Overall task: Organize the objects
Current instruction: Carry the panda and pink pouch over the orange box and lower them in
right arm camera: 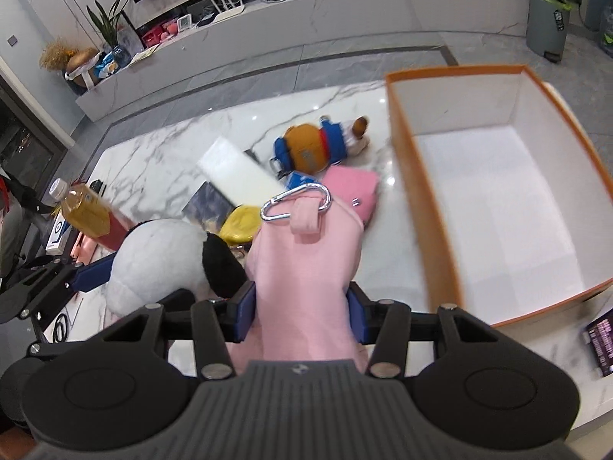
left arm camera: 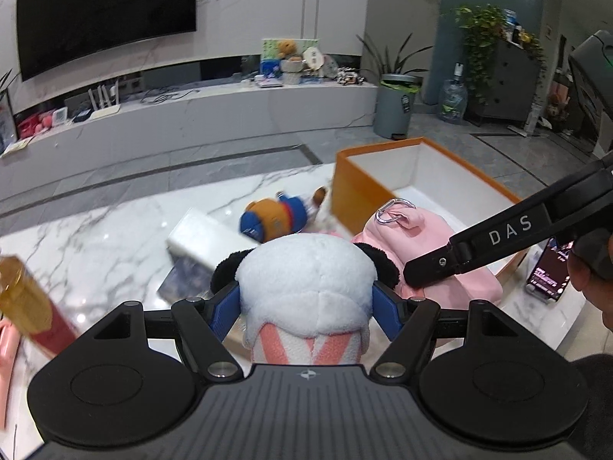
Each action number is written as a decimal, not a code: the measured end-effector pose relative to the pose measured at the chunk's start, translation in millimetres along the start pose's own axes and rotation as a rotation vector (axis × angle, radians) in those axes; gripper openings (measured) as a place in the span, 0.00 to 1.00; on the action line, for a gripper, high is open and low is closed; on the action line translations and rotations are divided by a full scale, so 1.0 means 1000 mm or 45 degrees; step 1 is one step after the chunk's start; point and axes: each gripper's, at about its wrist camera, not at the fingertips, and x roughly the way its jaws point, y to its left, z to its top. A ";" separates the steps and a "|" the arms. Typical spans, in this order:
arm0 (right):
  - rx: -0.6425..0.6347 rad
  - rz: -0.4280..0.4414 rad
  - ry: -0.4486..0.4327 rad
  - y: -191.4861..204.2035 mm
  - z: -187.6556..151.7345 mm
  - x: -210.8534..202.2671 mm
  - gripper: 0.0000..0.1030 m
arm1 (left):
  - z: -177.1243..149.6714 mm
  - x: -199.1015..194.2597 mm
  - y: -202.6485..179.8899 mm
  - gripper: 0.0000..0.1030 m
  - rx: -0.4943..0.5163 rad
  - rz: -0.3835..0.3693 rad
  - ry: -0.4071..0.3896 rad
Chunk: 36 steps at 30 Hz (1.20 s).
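Note:
My left gripper (left arm camera: pixel 306 306) is shut on a panda plush (left arm camera: pixel 306 268) with a white head and black ears, its blue pads pressed against the sides of the head. My right gripper (right arm camera: pixel 302 306) is shut on a pink fabric pouch (right arm camera: pixel 302 253) with a silver carabiner (right arm camera: pixel 295 203) at its top. Both are held above the marble table, side by side, and the panda plush (right arm camera: pixel 161 257) sits left of the pouch. The open orange box (right arm camera: pixel 415 191) with a white inside stands to the right, and nothing shows inside it. In the left wrist view the pouch (left arm camera: pixel 398 230) hangs in front of the box (left arm camera: pixel 360 195).
A brown bear plush in blue (right arm camera: pixel 310 145), a white carton (right arm camera: pixel 237 176), a pink folded item (right arm camera: pixel 352 188) and a yellow thing (right arm camera: pixel 241 222) lie on the table (right arm camera: pixel 172 145). A bottle of yellow liquid (right arm camera: pixel 84 211) stands at left. A lit phone (right arm camera: pixel 601 345) lies beside the box.

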 end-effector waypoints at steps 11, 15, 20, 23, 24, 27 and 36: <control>0.030 -0.060 -0.094 -0.046 0.017 -0.037 0.50 | 0.039 0.021 -0.049 0.81 0.160 -0.068 -0.054; 0.056 -0.094 -0.142 -0.067 0.028 -0.053 0.50 | 0.058 0.030 -0.066 0.81 0.167 -0.129 -0.092; 0.088 -0.164 -0.186 -0.095 0.043 -0.070 0.50 | 0.077 0.048 -0.092 0.81 0.170 -0.194 -0.129; 0.094 -0.210 -0.186 -0.114 0.051 -0.074 0.50 | 0.083 0.065 -0.105 0.81 0.159 -0.224 -0.153; 0.096 -0.220 -0.182 -0.120 0.051 -0.075 0.50 | 0.083 0.068 -0.108 0.81 0.157 -0.232 -0.165; 0.103 -0.259 -0.179 -0.139 0.058 -0.074 0.50 | 0.083 0.086 -0.116 0.81 0.133 -0.264 -0.155; 0.029 -0.335 -0.091 -0.181 0.065 -0.036 0.50 | 0.076 0.138 -0.123 0.81 0.004 -0.326 -0.044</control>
